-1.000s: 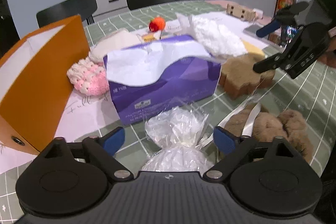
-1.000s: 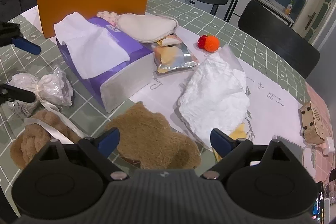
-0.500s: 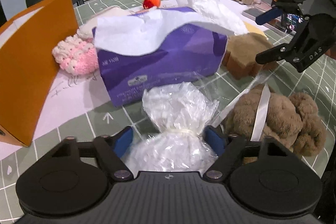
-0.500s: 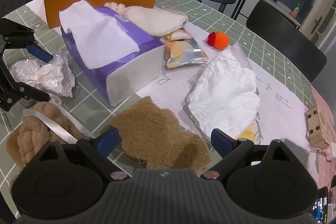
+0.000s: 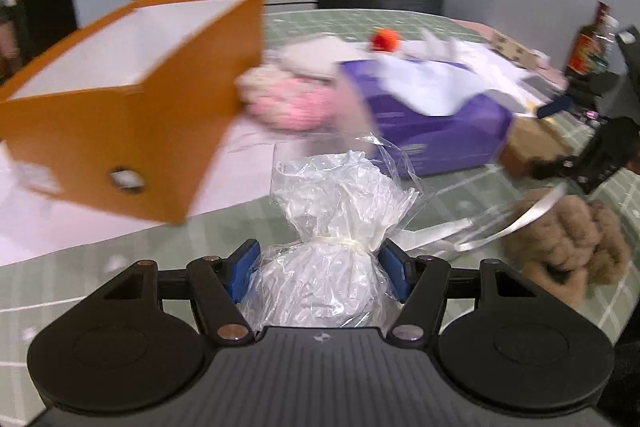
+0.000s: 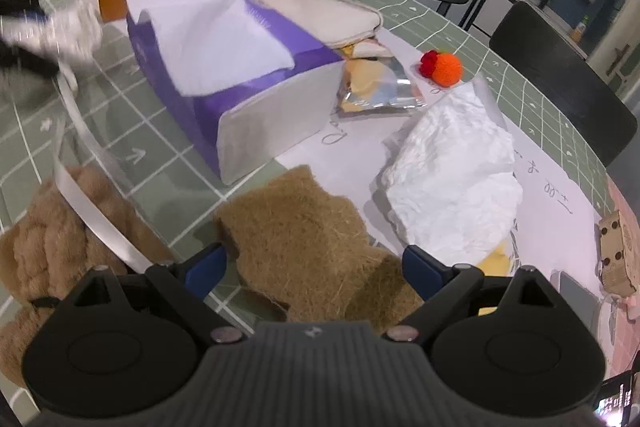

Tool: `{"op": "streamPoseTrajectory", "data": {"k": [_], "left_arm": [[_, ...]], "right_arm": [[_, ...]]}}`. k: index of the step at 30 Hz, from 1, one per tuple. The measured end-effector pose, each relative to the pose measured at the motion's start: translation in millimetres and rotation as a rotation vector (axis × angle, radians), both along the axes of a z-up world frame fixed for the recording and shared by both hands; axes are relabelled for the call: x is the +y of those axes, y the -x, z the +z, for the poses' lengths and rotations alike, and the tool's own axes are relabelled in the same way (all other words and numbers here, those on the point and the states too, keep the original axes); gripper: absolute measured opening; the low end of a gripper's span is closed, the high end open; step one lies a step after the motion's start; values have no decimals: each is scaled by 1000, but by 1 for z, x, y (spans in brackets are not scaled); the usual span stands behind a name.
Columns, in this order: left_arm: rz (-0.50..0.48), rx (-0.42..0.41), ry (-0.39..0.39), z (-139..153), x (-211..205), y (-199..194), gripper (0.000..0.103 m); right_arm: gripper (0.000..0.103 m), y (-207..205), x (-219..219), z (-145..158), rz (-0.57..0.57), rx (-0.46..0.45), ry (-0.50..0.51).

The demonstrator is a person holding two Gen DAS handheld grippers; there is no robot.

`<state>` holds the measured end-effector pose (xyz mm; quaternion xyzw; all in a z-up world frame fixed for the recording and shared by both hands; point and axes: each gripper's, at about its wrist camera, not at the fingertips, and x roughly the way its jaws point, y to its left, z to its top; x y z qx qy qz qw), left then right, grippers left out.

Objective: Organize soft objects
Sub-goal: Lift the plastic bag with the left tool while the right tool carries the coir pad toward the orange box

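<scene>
My left tongs [image 5: 320,273] closing on crinkled clear plastic tied bag [image 5: 332,227] — pads pressed; right tongs [image 6: 316,271] gaped over flat brown fibre pad [image 6: 308,227]. Next — carry to open orange cardboard box [image 5: 120,131].

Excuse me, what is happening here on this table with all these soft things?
A person is sorting soft objects with a handheld gripper in each hand. The left gripper has a tied clear plastic bag between its jaws, which are closing on it, with the orange box just ahead. The right gripper is open, hovering over a flat brown fibre pad. A purple tissue box, a white crumpled bag and a brown plush toy lie on the green checked table.
</scene>
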<state>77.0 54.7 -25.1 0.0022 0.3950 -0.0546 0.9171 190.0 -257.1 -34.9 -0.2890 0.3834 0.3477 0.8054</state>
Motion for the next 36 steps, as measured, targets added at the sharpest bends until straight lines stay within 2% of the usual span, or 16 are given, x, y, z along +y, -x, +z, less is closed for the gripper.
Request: {"op": "streamPoseTrajectory", "data": {"k": [4,9,16,21,25,31,36], "left_arm": [[67,-15,19,6,31,14,74],[127,-29,-1,7,51,27,74],[111,-23,4,3,48,30,74],[98,-28,2,4,44,33,75],[100,-40,-3,8,44,37,75],[109,-58,-5,16,47,45,75],[105,-96,-46,33,48,54,75]], "right_arm": [[95,-3,-1,-4,-19,-4,26],[96,-5,-1,-4,-38,5,23],[99,-7,1,-11,-38,-6,4],[93,-16,-3,-7,-114,43,3],[92,-15,-4,-3,-117,58,-9],[92,-11,-7,16,-136,17,-52],[92,-9,-11,28,-169,-31,-60]]}}
